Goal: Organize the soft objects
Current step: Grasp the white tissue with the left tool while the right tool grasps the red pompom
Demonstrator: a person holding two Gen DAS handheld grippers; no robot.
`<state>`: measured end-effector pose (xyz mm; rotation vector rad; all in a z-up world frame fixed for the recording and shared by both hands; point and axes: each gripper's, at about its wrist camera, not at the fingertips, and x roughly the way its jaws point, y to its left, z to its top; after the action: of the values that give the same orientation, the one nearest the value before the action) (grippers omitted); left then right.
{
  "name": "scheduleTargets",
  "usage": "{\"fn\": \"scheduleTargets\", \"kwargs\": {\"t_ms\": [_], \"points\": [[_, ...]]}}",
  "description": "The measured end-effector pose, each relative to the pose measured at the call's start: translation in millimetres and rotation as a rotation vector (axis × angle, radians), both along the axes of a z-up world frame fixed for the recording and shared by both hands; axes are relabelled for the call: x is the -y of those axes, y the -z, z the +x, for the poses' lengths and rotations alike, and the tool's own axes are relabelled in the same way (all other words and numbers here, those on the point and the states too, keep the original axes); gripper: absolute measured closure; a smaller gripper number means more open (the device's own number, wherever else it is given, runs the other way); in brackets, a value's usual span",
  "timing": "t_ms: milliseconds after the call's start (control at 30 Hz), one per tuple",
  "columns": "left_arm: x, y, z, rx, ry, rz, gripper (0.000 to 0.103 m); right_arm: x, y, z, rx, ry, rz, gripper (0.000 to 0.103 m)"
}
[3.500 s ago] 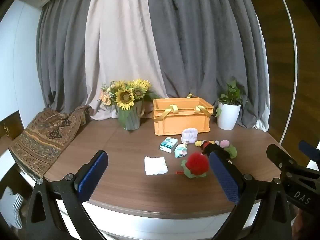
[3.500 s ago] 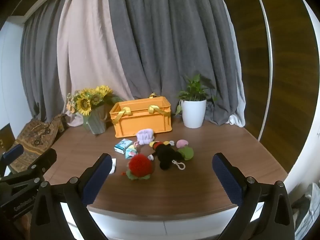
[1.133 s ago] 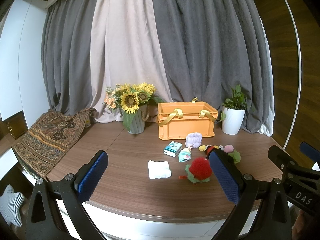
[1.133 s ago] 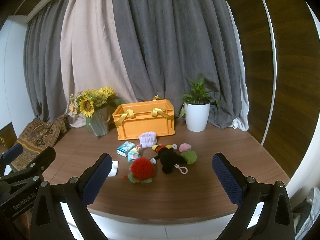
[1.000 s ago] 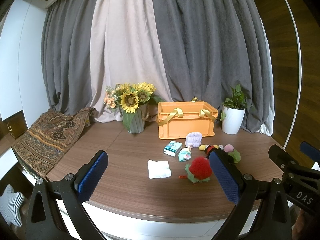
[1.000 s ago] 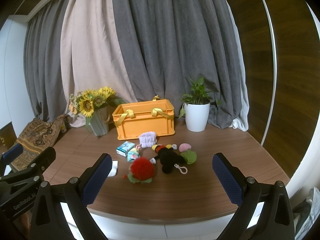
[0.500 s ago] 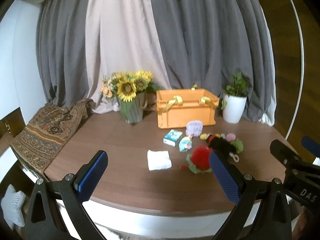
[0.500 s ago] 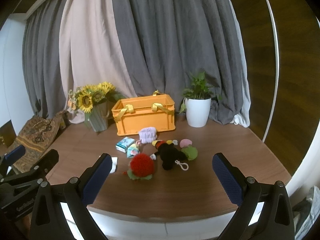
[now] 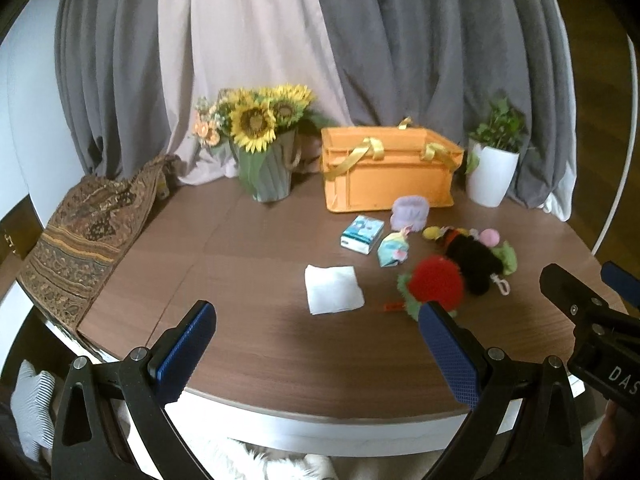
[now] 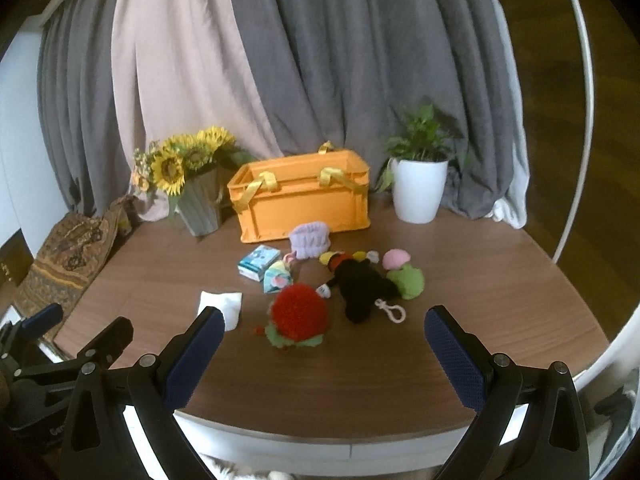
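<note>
- We see the left gripper (image 9: 316,344) low in the left wrist frame, blue pads spread wide, nothing between them, held over the near edge of the round wooden table (image 9: 248,248).
- The right gripper (image 10: 322,346) sits low in the right wrist frame, fingers likewise wide apart and empty, above the table's near edge.
- Soft items cluster mid-frame, right of centre in the left view: a red fuzzy plush (image 10: 298,312) with green trim sits nearest us, a black plush (image 10: 360,284) with a pale keyring loop just right of it, touching or almost touching.
- A green plush (image 10: 406,282) with a pink cap lies right of the black one, against it.
- A lilac knitted piece (image 10: 310,238) sits just in front of the orange crate (image 10: 304,200), which has yellow strap handles and stands at the upper centre.
- A folded white cloth (image 9: 333,289) lies flat, left of the red plush, apart from it.
- A small blue-white pack (image 9: 362,234) and a pastel pouch (image 9: 393,251) lie between the cloth and the crate.
- Sunflowers in a grey vase (image 9: 266,172) stand left of the crate, a white potted plant (image 10: 418,190) right of it.
- A patterned cloth (image 9: 88,232) drapes over the table's left edge.
</note>
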<state>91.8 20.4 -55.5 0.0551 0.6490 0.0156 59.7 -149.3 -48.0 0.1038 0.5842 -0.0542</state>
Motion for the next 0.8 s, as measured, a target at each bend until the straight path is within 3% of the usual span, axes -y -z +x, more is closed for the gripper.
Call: {"fn": "scheduleTargets", "kwargs": {"t_ms": [267, 467, 800], "points": [[-7, 29, 59, -0.073, 0.033, 0.026, 0.000, -9, 29, 52, -0.092, -0.002, 0.009, 0.001], [-8, 52, 94, -0.068, 0.079, 0.054, 0.001, -12, 58, 92, -0.175, 0.016, 0.023, 0.001], [0, 96, 148, -0.136, 0.220, 0.063, 0.013, -17, 99, 135, -0.290, 0.056, 0.004, 0.002]]}}
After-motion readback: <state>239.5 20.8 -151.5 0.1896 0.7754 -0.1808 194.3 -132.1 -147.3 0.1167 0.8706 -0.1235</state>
